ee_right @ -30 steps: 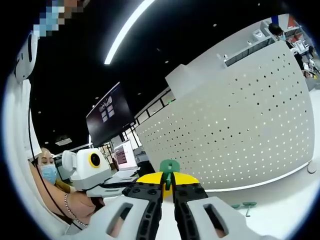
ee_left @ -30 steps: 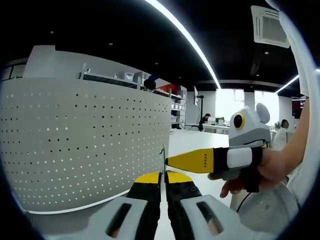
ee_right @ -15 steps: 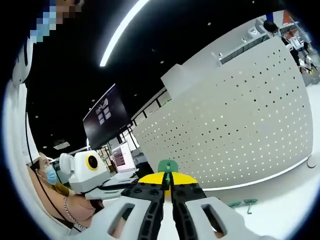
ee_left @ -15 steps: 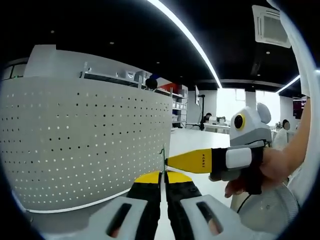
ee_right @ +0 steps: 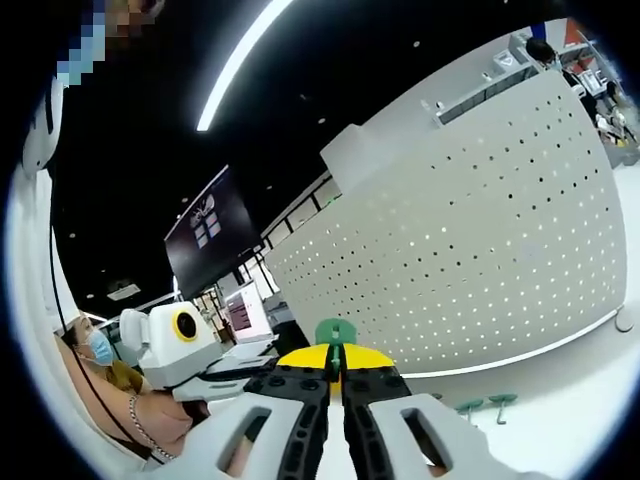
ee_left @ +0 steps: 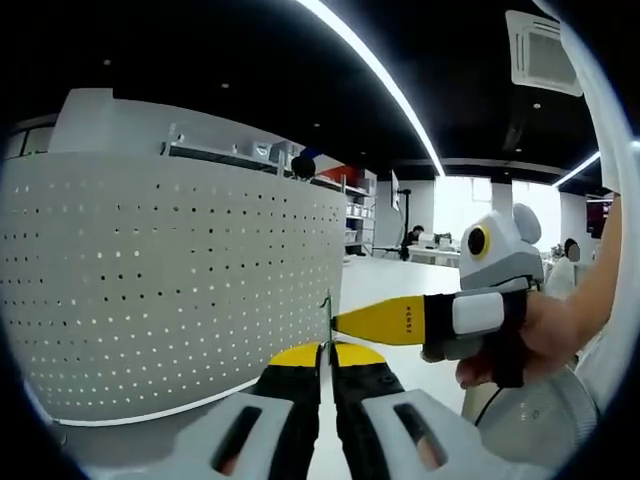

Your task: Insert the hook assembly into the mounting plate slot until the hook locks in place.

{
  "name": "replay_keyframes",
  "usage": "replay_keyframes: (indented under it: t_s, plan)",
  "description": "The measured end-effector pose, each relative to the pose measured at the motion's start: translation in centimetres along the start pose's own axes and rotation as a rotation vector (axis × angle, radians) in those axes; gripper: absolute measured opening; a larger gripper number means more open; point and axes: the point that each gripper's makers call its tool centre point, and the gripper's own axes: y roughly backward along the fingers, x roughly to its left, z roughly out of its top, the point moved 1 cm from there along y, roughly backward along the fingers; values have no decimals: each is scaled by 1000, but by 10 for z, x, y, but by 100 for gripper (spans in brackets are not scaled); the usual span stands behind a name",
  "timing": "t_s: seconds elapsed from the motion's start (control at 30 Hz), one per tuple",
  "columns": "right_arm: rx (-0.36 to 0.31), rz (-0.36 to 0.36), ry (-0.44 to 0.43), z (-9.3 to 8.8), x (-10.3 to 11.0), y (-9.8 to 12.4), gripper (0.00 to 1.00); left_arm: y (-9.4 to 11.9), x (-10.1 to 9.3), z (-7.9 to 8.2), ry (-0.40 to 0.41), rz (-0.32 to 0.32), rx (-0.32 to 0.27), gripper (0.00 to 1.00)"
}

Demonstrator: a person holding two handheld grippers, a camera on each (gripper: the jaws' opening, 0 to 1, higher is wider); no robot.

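Though blurred, R gripper [ee_left: 345, 322] label yellow.

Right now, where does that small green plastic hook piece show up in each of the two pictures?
Left gripper view: small green plastic hook piece, a thin sliver, centre.
Right gripper view: low centre, a rounded tab.
Shared landmark: the white perforated board behind it.

A long white ceiling light strip [ee_left: 375, 75] crosses the black ceiling. A square white ceiling air vent [ee_left: 541, 52] sits near it. A dark wall-mounted display screen [ee_right: 207, 232] hangs beyond the white tabletop [ee_right: 560, 420]. Background shelving [ee_left: 352, 212] stands at the far wall.
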Motion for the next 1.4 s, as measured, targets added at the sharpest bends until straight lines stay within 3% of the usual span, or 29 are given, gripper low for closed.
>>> replay_keyframes:
  t_s: [0.2, 0.3, 0.47, 0.57, 0.8, 1.07, 1.1, 1.17, 1.2, 1.33, 1.4]
  plan:
    - [9, -5, 14, 0, -1, -2, 0, 1, 4, -2, -7, 8, 14, 10]
    - [11, -15, 8, 0, -4, -1, 0, 1, 5, -15, 64, -10, 72, 25]
    - [20, -31, 14, 0, -8, -2, 0, 3, 11, -23, 23, -5, 85, 52]
    - [20, -43, 19, 3, -9, -5, 0, 2, 14, -28, 59, -12, 105, 57]
    - [38, -51, 35, 1, -13, -9, 0, -3, 17, -31, -19, 0, 117, 86]
    - [35, -77, 75, 9, -13, -13, 1, 1, 22, -32, -11, 18, 111, 90]
    - [39, -109, 144, 12, -16, -14, 1, 3, 24, -33, -3, 21, 106, 89]
    - [50, -132, 175, 14, -17, -16, 1, 5, 24, -33, 21, 18, 96, 90]
    - [52, -170, 234, 18, -22, -16, 1, 6, 26, -33, 33, 33, 89, 90]
    - [52, -205, 406, 28, -23, -18, 1, 6, 26, -33, 46, 34, 83, 90]
    - [39, -199, 393, 29, -20, -20, 1, 7, 26, -32, 30, 35, 82, 90]
